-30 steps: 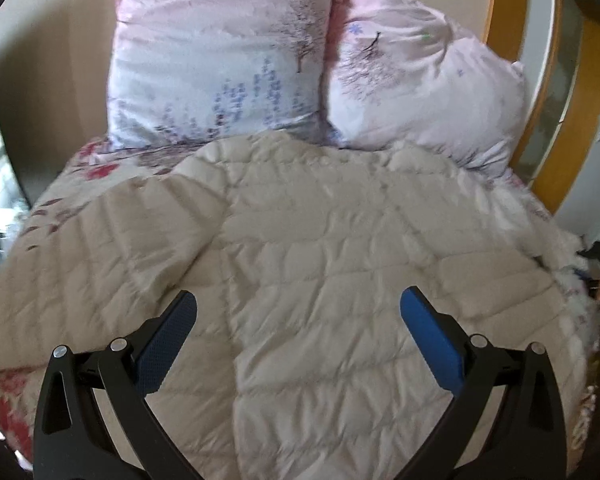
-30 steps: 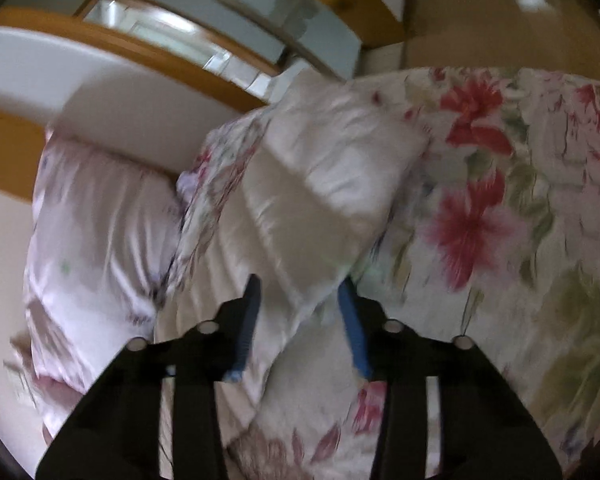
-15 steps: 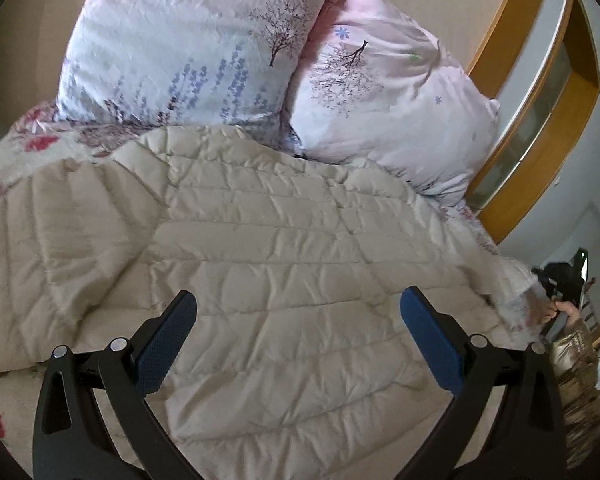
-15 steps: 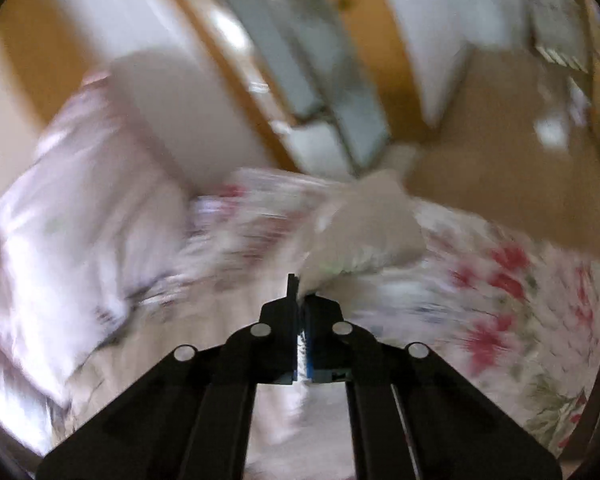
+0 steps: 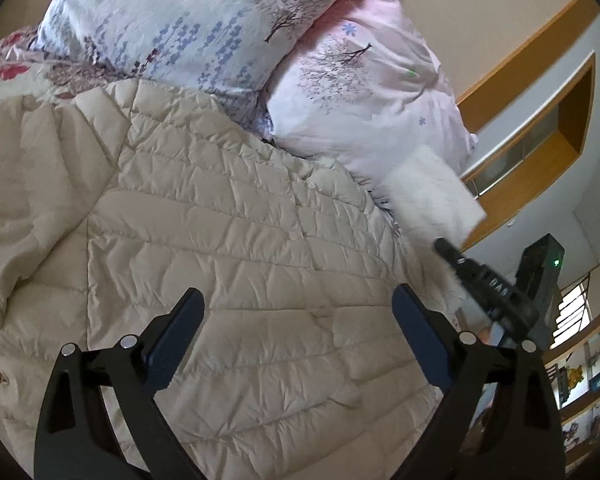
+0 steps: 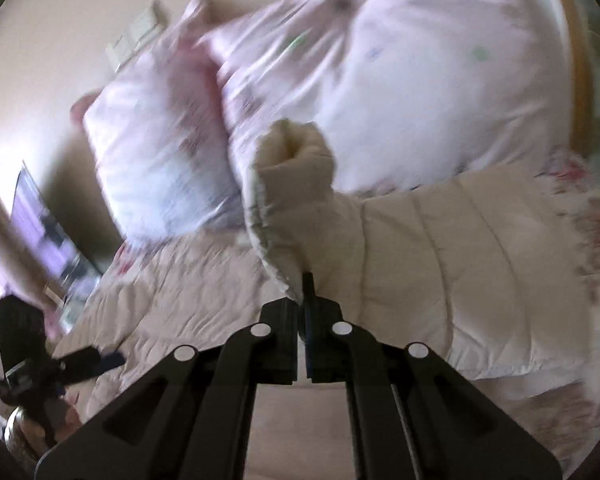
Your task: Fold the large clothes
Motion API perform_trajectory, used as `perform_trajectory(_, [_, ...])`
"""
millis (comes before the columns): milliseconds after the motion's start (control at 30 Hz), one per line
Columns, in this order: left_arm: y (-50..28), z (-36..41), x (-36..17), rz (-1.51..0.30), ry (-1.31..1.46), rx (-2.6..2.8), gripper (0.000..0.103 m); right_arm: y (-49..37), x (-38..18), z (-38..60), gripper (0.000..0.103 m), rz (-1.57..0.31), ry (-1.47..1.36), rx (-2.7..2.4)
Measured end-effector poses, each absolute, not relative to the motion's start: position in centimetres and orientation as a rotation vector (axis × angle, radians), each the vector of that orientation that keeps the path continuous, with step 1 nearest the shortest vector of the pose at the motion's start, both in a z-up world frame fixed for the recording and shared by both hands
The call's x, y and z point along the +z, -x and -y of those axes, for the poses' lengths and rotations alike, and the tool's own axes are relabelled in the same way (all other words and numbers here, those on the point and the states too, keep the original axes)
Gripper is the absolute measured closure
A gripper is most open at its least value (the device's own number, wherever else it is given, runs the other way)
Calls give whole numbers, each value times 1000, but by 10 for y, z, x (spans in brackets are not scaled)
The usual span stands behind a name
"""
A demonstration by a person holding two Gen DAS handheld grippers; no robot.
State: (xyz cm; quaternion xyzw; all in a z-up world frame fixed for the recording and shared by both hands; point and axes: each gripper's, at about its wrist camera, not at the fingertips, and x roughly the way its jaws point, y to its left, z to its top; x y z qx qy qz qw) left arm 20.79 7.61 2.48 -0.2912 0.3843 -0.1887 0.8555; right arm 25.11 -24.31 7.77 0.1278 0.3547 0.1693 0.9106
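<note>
A beige quilted down jacket lies spread flat on the bed, its collar end towards the pillows. My left gripper hovers over the jacket's body; its jaws are wide and closing slightly, and the pads touch nothing. My right gripper is shut on the cuff of the jacket's sleeve and holds it lifted, so the sleeve stands up in front of the pillows. The left wrist view shows that gripper at the right with the pale sleeve raised above the jacket's edge.
Two pale floral pillows lean against the wall at the head of the bed. A floral sheet shows beside the jacket. A wooden frame and shelves stand to the right of the bed.
My right gripper shut on the sleeve cuff, then lifted it and swung it from the bed's edge towards the pillows. My left gripper rolled and shifted over the jacket.
</note>
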Motion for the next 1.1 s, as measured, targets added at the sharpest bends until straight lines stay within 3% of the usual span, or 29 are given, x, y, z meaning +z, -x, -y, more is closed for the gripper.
perform_trajectory(133, [-218,-75,14,-834,709,-428,7,-260,61,212,99,-800,-227,404])
perform_trajectory(200, [-226,-69,7,-854,755,-453,7,-253,51,196,91,-844,-175,438])
perform_trajectory(233, [-230,-63,2,-868,777,-465,8,-253,46,192,82,-857,-145,447])
perform_trajectory(300, [-236,-54,-6,-884,801,-475,11,-238,43,187,30,-864,-105,463])
perform_trajectory(333, [-241,-48,-12,-908,813,-479,13,-233,46,188,27,-848,-109,470])
perform_trajectory(467, [-254,-36,-25,-957,836,-464,19,-216,49,220,26,-873,-262,492])
perform_trajectory(567, [-262,-29,-28,-962,818,-452,33,-212,28,259,26,-962,-509,480])
perform_trajectory(667, [-273,-23,-34,-982,811,-426,57,-212,10,294,26,-994,-701,410])
perform_trajectory(733, [-278,-20,-39,-996,812,-410,84,-215,3,317,26,-969,-805,329])
perform_trajectory(767, [-280,-21,-41,-997,805,-402,89,-217,-1,331,26,-947,-875,289])
perform_trajectory(833, [-282,-22,-41,-985,776,-368,95,-221,-6,344,27,-913,-942,224])
perform_trajectory(1033, [-276,-51,-21,-876,707,-271,96,-227,-10,358,45,-879,-906,84])
perform_trajectory(1067, [-275,-57,-19,-861,693,-254,96,-228,-12,359,52,-883,-900,74])
perform_trajectory(1100, [-274,-62,-18,-853,683,-237,96,-231,-14,359,65,-892,-883,58])
